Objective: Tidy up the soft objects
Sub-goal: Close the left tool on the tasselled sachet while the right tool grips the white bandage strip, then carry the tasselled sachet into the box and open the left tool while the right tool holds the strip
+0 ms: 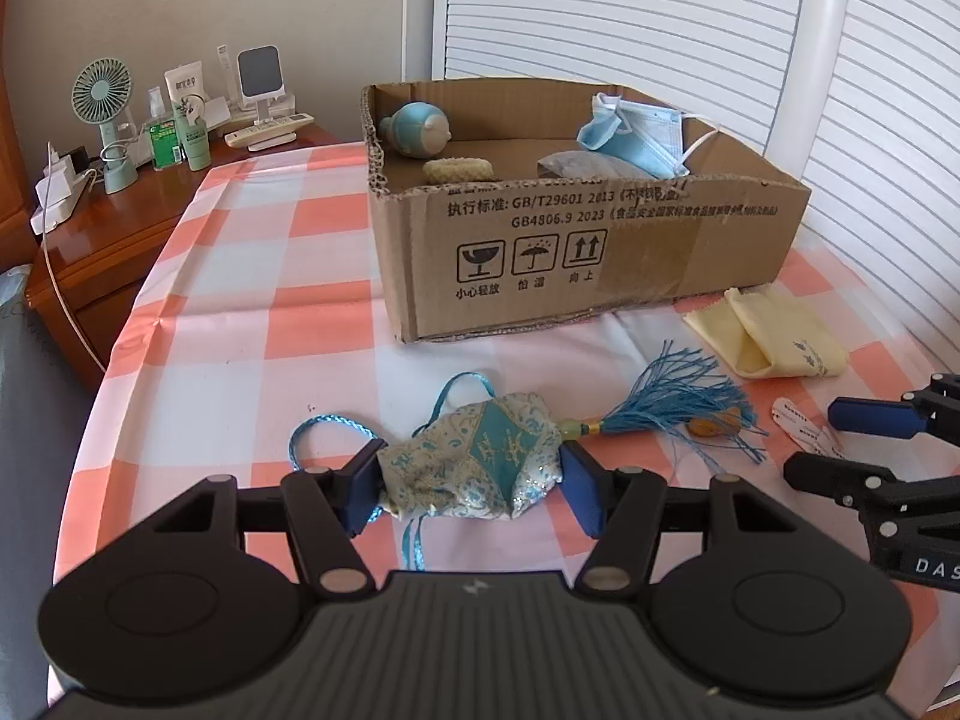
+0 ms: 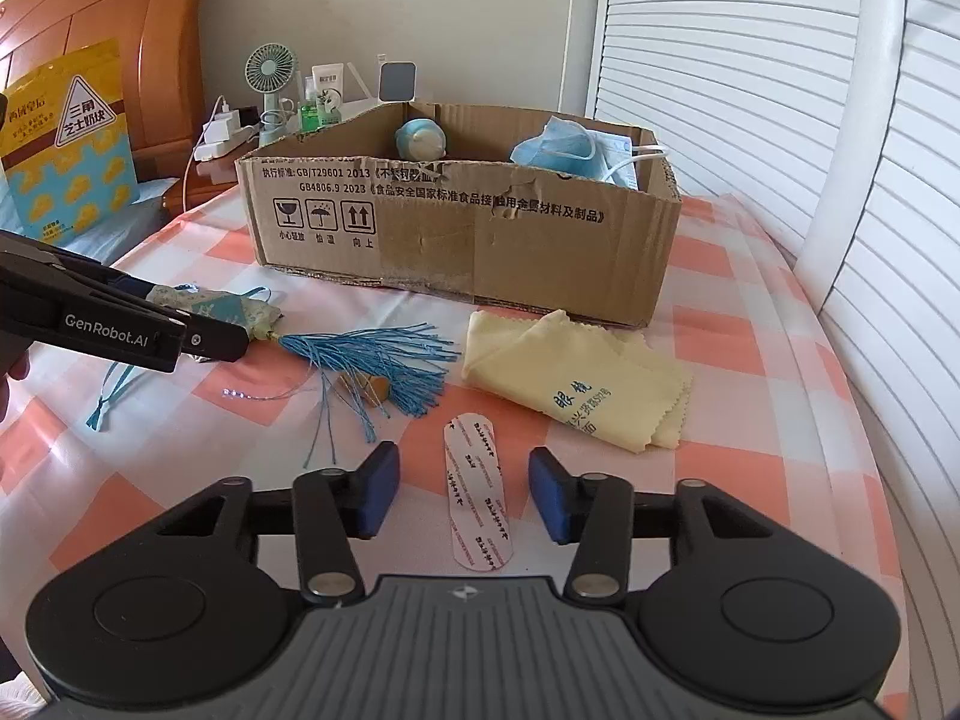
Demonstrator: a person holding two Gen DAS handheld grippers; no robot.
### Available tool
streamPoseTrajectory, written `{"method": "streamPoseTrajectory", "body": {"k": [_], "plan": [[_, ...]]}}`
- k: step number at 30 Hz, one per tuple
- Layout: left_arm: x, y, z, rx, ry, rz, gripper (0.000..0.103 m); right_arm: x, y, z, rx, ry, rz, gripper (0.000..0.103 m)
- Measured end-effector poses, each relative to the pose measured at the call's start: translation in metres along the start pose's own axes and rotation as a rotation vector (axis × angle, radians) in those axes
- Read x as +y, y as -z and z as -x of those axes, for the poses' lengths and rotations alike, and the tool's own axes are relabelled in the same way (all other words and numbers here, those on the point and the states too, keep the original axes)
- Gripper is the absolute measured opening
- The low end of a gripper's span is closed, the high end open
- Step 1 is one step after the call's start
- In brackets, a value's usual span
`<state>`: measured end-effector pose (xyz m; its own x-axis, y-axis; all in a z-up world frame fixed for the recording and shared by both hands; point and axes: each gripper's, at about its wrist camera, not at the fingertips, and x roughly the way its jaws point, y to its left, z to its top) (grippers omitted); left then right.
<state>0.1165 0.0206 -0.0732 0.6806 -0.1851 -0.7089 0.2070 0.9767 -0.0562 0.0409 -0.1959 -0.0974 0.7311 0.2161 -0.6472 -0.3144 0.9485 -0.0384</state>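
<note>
A: The left gripper (image 1: 471, 483) had its blue pads pressed against both sides of the embroidered sachet (image 1: 480, 462), which lay on the checked tablecloth (image 1: 240, 252) in front of the cardboard box (image 1: 588, 246).

B: And the right gripper (image 2: 463, 495) was spread wide over a bandage strip (image 2: 477, 495), gripping nothing (the tassel (image 2: 384, 366) trailed just beside it).

A: The yellow cloth (image 2: 576, 378) sat against the box's near wall; a blue mask (image 1: 636, 138) was inside it.
</note>
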Motion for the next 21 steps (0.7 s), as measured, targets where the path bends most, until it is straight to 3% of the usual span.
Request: {"method": "streamPoseTrajectory", "body": {"k": [4,11,21], "plan": [[0.001,-0.001,0.001,-0.009,0.003,0.0,0.056,-0.001,-0.001,0.0,0.001,0.007,0.003,0.02],[0.001,-0.008,0.006,-0.015,0.022,-0.026,0.045,-0.004,0.001,0.006,0.003,-0.002,-0.005,0.018],[-0.001,-0.016,0.026,-0.039,0.051,-0.082,0.043,-0.002,-0.004,0.024,-0.021,-0.01,0.027,0.018]]}}
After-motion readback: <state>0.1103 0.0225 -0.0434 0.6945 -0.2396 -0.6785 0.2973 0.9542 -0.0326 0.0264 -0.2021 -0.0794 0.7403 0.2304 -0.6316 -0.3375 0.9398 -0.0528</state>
